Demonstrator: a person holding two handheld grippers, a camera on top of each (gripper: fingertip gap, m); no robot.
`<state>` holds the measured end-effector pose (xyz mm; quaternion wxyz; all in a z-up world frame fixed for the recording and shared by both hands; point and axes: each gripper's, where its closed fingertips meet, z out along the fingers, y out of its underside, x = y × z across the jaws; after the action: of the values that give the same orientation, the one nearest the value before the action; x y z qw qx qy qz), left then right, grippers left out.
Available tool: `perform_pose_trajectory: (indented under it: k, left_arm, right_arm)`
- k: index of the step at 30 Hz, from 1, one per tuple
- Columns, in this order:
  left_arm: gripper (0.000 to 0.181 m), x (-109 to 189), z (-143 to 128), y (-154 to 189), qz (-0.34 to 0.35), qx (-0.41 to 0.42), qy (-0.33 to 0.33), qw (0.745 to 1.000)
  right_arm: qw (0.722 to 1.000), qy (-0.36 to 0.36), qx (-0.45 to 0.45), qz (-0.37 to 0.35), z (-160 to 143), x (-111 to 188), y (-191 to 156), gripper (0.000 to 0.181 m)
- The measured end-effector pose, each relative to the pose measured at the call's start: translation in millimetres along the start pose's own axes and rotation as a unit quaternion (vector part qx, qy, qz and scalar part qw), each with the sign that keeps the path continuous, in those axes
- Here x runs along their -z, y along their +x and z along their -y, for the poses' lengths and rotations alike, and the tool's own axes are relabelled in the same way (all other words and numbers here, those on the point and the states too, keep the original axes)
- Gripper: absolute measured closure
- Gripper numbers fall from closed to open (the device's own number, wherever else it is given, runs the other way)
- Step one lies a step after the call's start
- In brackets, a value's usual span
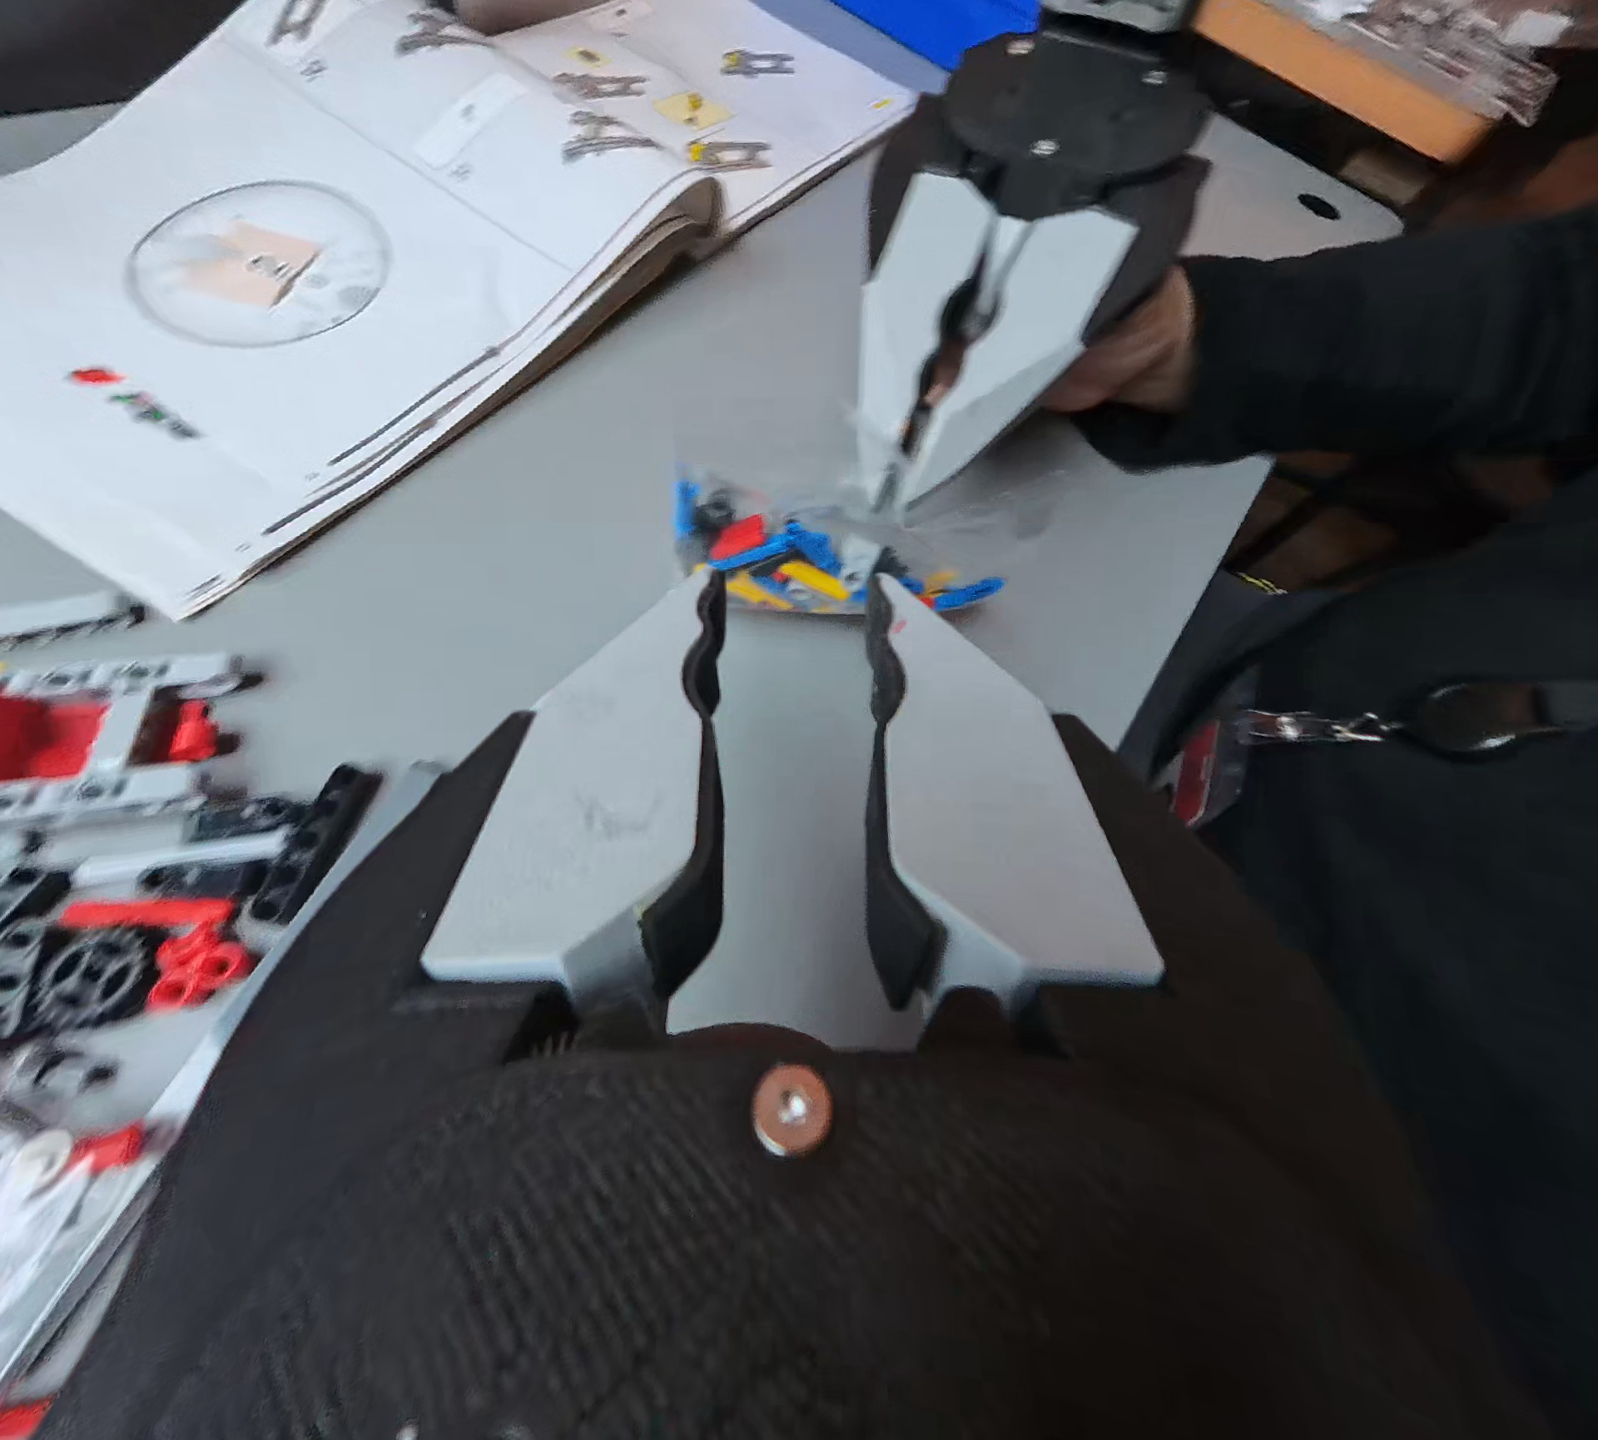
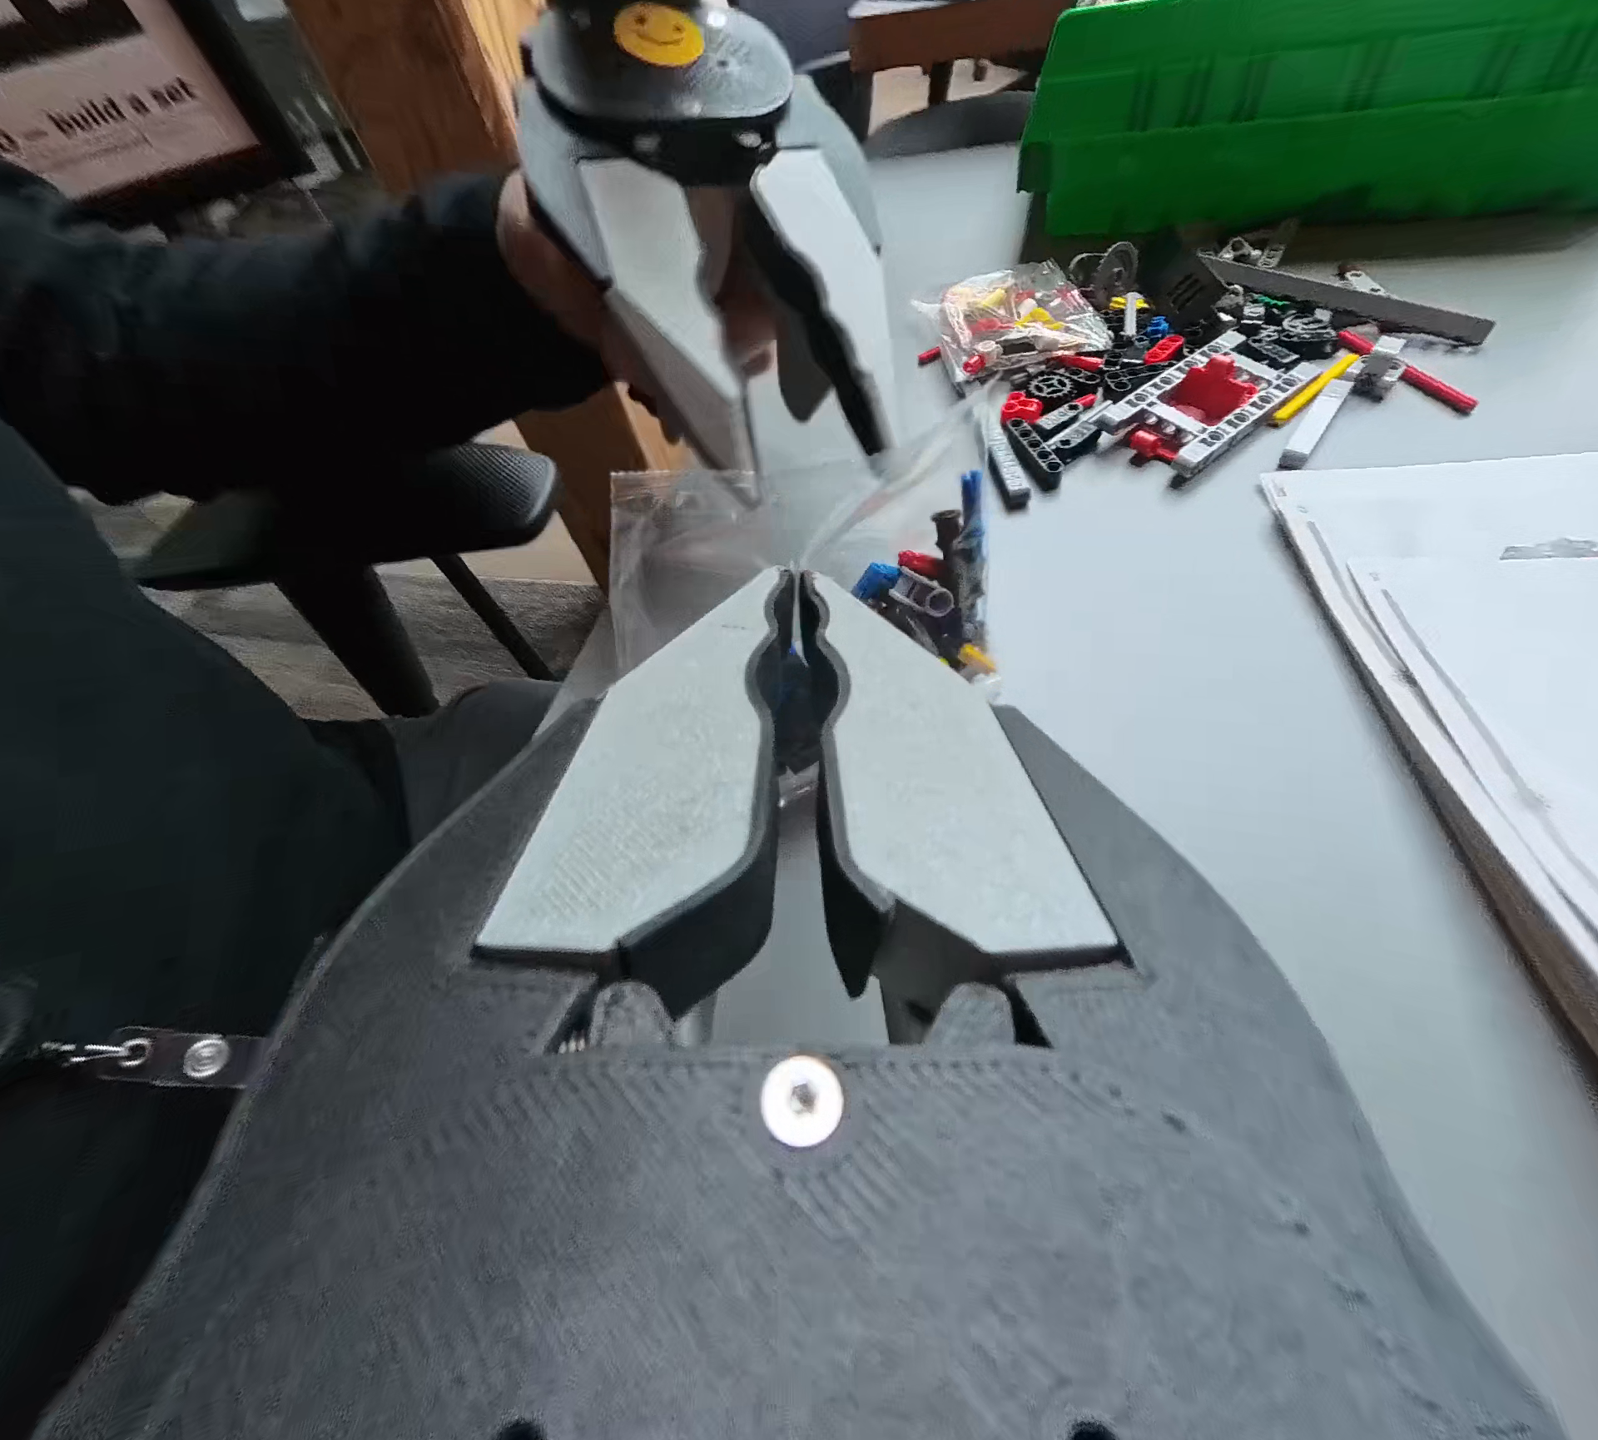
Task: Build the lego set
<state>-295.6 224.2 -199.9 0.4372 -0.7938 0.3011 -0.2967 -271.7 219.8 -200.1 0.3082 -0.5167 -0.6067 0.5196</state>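
the clear parts bag [image 1: 830,560] is lying on the grey table [image 1: 536,534] near its front edge, holding small blue, red, yellow and black lego pcs. in the right wrist view the same bag [image 2: 917,594] is sitting just ahead of the fingertips, w/ its plastic pulled up into a taut peak.

the right gripper [image 2: 797,577] is pinching that plastic, tips pressed together on the film. in the left wrist view the right gripper [image 1: 895,486] is coming down onto the bag from above.

the left gripper [image 1: 791,586] is spread, nothing between its fingers, tips just at the bag's near edge. in the right wrist view the left gripper [image 2: 813,473] is hanging over the bag's empty end, not yet gripping.

step in hand, by judgement: opening the bag w/ 2 grippers.
- left should be closing on film only, close to the right's pinch, not on pcs.
- pulling apart slowly, low over the table, so pcs aren't scattering off the edge.
- thin film is likely slipping; grip a fold.

further out: the partly built grey-and-red frame [image 2: 1211,395] among loose pcs, a 2nd small bag [image 2: 1012,317], the open instruction booklet [image 1: 346,257], and a green bin [image 2: 1314,101] behind.
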Motion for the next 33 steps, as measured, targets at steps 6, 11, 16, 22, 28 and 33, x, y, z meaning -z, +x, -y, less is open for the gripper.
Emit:
perform_pose_trajectory:
  k: [6,11,16,22,28,33]
  left_arm:
    - [0.149,-28,5,9,0.043,-0.083,0.011,0.996]
    - [0.148,-28,12,22,0.012,-0.037,0.050,0.998]
    - [0.160,-20,11,32,-0.132,0.216,0.074,0.965]
    - [0.151,-21,14,41,-0.167,0.262,0.089,0.946]
    - [0.156,-20,17,45,-0.203,0.294,0.106,0.928]
    - [0.179,-24,17,48,-0.199,0.286,0.114,0.930]
  right_arm:
    - [0.989,0.053,-0.089,0.105,13,9,-14,0.181]
    - [0.984,0.071,-0.101,0.129,17,16,-15,0.181]
    - [0.990,0.052,-0.002,0.129,14,17,-29,0.181]
    - [0.991,0.041,0.061,0.113,11,15,-36,0.181]
    - [0.989,0.008,0.111,0.099,1,14,-38,0.181]
    - [0.988,-0.003,0.127,0.093,-2,12,-39,0.181]
